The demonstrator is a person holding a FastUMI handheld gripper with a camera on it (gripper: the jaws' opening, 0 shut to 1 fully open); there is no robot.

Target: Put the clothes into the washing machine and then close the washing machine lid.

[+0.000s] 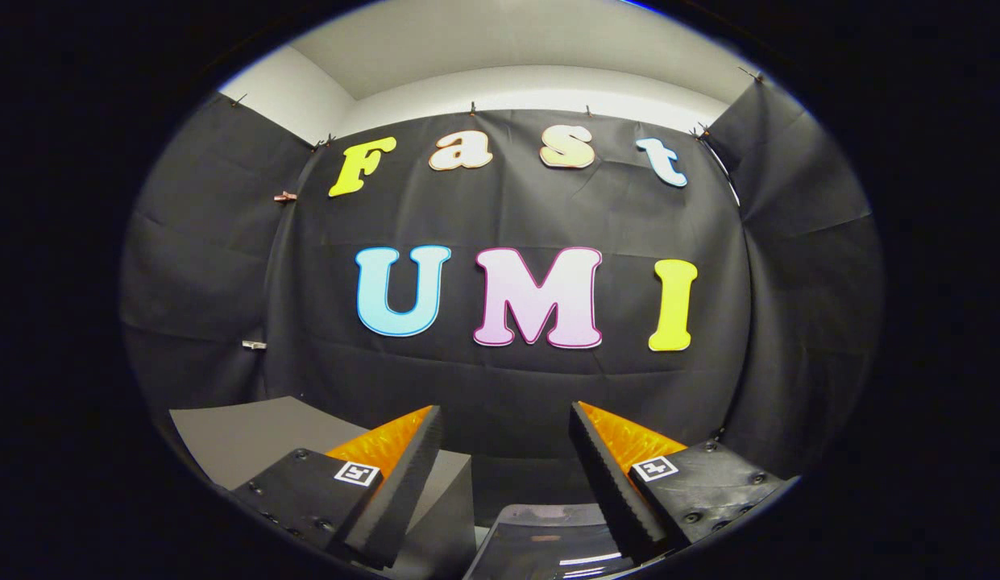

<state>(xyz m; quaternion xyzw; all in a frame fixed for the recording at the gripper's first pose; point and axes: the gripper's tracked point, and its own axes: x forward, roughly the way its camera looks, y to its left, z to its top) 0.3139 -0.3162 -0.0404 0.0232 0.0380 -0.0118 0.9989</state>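
My gripper point(506, 419) is released: the two fingers stand well apart with nothing between them, touching nothing. Each finger carries a small square marker tag point(357, 473) on its block. I'm holding it raised and level, pointing straight at the booth's black cloth wall point(508, 387).

Below and to the left of the left finger point(403, 483) sits a grey flat-topped box point(250, 439). Its top face runs out to the left and one corner of it shows behind the finger. I cannot tell if this is the washing machine body or a worktop.

Low down between the fingers, closer to me than the tips, there is a dark glossy curved surface point(540, 540) with bright streaks of reflected light on it. It sits just beside the grey box, on its right. It could be the washing machine lid, but it is cut off at the bottom and I cannot tell. I cannot tell whether it is up or down either.

Clothes: I can't place them from here.

The cloth wall is pinned up with small clips point(284, 196) along its top and left seam. Above it there is a white wall point(540, 84) and ceiling, brightly lit.
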